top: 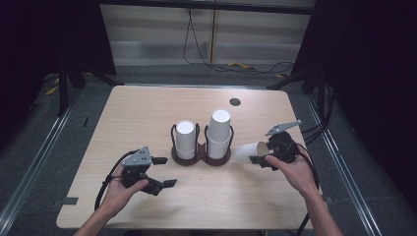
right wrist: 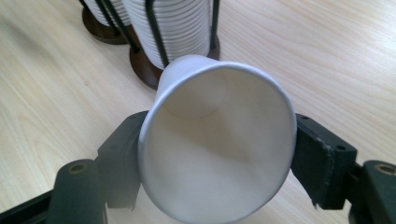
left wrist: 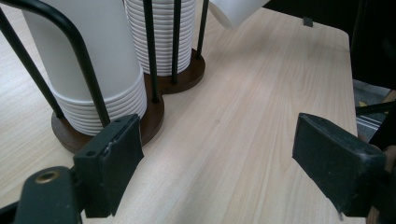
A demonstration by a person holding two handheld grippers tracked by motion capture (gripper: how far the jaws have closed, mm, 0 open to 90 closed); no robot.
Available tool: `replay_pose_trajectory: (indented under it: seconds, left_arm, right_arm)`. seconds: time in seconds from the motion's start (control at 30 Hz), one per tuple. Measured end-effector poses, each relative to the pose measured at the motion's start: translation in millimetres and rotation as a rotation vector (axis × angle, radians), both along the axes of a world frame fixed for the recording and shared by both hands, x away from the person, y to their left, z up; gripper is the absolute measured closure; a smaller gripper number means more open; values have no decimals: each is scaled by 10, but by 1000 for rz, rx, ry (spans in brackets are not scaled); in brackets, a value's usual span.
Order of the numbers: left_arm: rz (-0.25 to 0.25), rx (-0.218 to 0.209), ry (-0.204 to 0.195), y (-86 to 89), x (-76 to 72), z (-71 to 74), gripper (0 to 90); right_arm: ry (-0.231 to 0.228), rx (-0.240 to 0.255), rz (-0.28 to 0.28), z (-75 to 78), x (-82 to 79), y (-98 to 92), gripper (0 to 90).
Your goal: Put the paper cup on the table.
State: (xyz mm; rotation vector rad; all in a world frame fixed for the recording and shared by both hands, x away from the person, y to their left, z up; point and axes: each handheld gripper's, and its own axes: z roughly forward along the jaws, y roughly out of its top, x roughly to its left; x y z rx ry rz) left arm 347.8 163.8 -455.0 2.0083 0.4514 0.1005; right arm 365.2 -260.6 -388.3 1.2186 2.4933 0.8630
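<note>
Right gripper [top: 256,159], centre right of the high view, clamps a paper cup [top: 246,152] sideways by its rim, clear of the cup holder [top: 201,158], probably for separate placing. Left gripper [top: 164,172] idles, jaws wide, empty.

- Your cup holder [top: 200,158] sits at the middle of the counter [top: 147,108], with two stacks side by side in it.
- The left stack [top: 185,139] stands lower than the right stack [top: 219,132].
- Your right hand-held gripper [top: 256,159] is just right of the holder, with a single cup [top: 247,152] lying sideways between its jaws, base toward the right stack.
- Your left hand-held gripper [top: 164,171] is near-left of the holder, its jaws spread apart.
</note>
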Motion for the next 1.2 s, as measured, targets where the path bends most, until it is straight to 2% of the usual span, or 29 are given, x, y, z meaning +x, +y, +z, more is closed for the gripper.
replay_pose_trajectory:
  seconds: [0.17, 0.3, 0.5, 0.63, 0.77, 0.9, 1.1, 1.17, 1.2]
  left_arm:
    - [3, 3, -1, 7, -1, 5, 158]
    - [5, 3, 2, 13, 5, -2, 158]
    - [-1, 12, 5, 2, 3, -20, 158]
    - [2, 11, 7, 8, 7, -22, 158]
    - [3, 8, 6, 16, 12, -25, 158]
    - [6, 11, 9, 20, 17, -31, 158]
    - [7, 8, 12, 26, 21, -37, 158]
    - [7, 7, 13, 27, 21, -38, 158]
    - [10, 4, 19, 27, 18, -40, 158]
  right_arm:
    - [36, -41, -13, 34, 131, 6, 261]
    - [31, -66, 5, 60, 227, 16, 251]
    - [91, -152, -50, 67, 394, -2, 251]
    - [120, -187, -72, 62, 498, -28, 251]
    - [172, -247, -96, 26, 606, -41, 247]
    - [199, -273, -94, -12, 674, -30, 245]
    - [221, -352, -89, -16, 750, 25, 243]
    - [240, -356, -83, -26, 777, 36, 242]
    - [235, -378, -88, -46, 786, 50, 242]
